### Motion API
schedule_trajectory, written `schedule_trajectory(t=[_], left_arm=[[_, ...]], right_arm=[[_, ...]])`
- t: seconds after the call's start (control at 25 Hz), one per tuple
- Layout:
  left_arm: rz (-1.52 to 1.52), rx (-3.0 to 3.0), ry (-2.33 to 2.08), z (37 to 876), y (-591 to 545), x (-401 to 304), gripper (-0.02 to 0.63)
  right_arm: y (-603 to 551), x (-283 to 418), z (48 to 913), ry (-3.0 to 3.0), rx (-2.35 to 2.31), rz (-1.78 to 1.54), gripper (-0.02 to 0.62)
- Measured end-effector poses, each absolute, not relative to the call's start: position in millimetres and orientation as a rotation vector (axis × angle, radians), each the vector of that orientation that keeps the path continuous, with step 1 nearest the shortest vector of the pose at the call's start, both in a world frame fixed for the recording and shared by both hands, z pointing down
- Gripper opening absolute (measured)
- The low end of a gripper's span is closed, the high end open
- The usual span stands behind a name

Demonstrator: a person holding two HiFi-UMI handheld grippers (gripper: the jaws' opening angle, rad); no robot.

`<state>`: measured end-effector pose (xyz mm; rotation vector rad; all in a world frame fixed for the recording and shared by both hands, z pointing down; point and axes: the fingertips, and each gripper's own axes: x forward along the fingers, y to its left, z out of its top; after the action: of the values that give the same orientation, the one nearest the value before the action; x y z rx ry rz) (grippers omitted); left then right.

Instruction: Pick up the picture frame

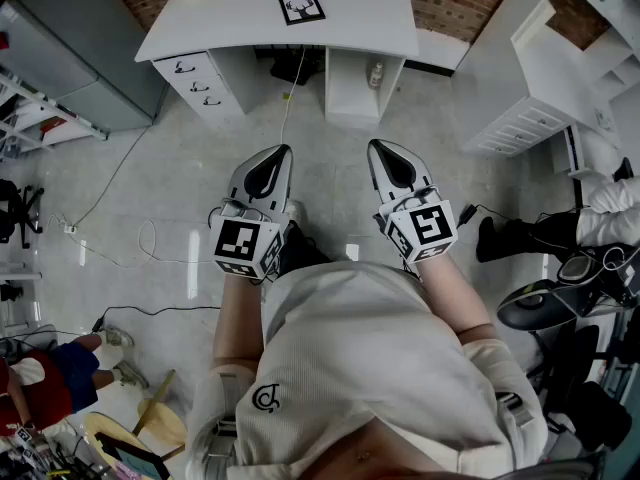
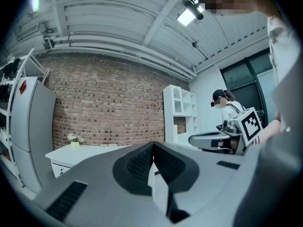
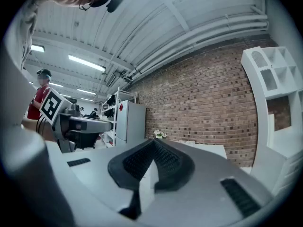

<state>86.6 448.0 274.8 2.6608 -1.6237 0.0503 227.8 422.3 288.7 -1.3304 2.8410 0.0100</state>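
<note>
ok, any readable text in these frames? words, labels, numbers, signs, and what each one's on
No legible words or numbers anywhere.
"C"? a looped emblem on the shirt; uncertain.
Square black-and-white codes, no letters: cube on left tool, cube on right tool.
Antlered-head image, no text: picture frame.
Red diamond sticker on grey cabinet: too small to read.

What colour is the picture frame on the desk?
The picture frame is black, clearest in the head view.
</note>
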Motion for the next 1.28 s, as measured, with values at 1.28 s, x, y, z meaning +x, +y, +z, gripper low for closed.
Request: schedule_trajectory(t=[1.28], left_arm=[[0.077, 2.624, -1.576, 298, 278, 11, 0.014]], right_arm=[[238, 176, 324, 2.773, -1.531, -0.194, 0.006]])
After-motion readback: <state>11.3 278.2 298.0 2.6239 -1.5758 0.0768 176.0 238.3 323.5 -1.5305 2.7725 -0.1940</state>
